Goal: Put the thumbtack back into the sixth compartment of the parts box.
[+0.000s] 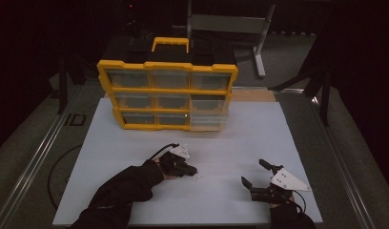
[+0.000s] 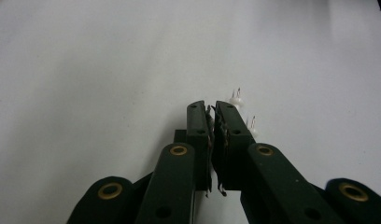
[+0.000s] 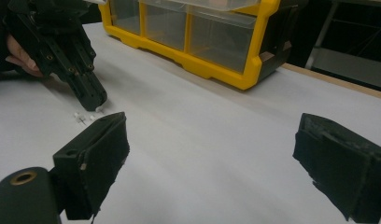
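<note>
My left gripper (image 1: pixel 192 170) (image 2: pixel 211 106) points down at the white table top (image 1: pixel 240 133), its jaws together with only a thin slit between the pads. Small white parts with metal pins (image 2: pixel 236 98) (image 1: pixel 197 178) lie right beside its tip; whether one is pinched between the pads I cannot tell. In the right gripper view the left gripper (image 3: pixel 96 105) touches the table with the small white parts (image 3: pixel 80 116) scattered next to it. My right gripper (image 1: pixel 252 171) (image 3: pixel 212 130) rests near the front right of the table, jaws wide apart, nothing between them.
A yellow organiser (image 1: pixel 167 90) (image 3: pixel 202 70) with clear drawers and a carry handle stands at the back of the table; its lower right drawer sticks out a little. A grey stand (image 1: pixel 259 52) is on the floor behind. Dark floor surrounds the table.
</note>
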Available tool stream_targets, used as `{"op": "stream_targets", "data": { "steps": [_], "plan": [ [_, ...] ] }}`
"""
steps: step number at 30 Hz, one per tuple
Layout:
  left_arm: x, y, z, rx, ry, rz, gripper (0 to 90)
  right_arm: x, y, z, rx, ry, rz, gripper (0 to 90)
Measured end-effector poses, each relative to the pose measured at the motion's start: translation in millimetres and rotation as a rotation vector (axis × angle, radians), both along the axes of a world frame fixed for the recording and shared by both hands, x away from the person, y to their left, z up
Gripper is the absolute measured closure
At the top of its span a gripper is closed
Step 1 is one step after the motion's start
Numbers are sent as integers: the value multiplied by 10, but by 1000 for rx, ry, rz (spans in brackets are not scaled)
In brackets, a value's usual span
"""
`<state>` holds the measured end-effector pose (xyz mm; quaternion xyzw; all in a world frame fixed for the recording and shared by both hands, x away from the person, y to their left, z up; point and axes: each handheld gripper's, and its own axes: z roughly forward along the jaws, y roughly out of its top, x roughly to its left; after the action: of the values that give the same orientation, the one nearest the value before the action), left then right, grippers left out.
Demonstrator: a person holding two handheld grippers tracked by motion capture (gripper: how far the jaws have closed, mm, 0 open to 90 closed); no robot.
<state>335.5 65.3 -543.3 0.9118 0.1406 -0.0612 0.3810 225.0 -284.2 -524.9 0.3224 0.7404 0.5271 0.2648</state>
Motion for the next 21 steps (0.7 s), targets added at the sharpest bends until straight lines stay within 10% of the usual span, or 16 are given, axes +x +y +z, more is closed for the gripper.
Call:
{"op": "stream_targets", "data": {
  "steps": [21],
  "plan": [
    [-67, 107, 572, -126, -65, -14, 859, -4, -3, 7, 0, -8, -7, 99]
  ]
}}
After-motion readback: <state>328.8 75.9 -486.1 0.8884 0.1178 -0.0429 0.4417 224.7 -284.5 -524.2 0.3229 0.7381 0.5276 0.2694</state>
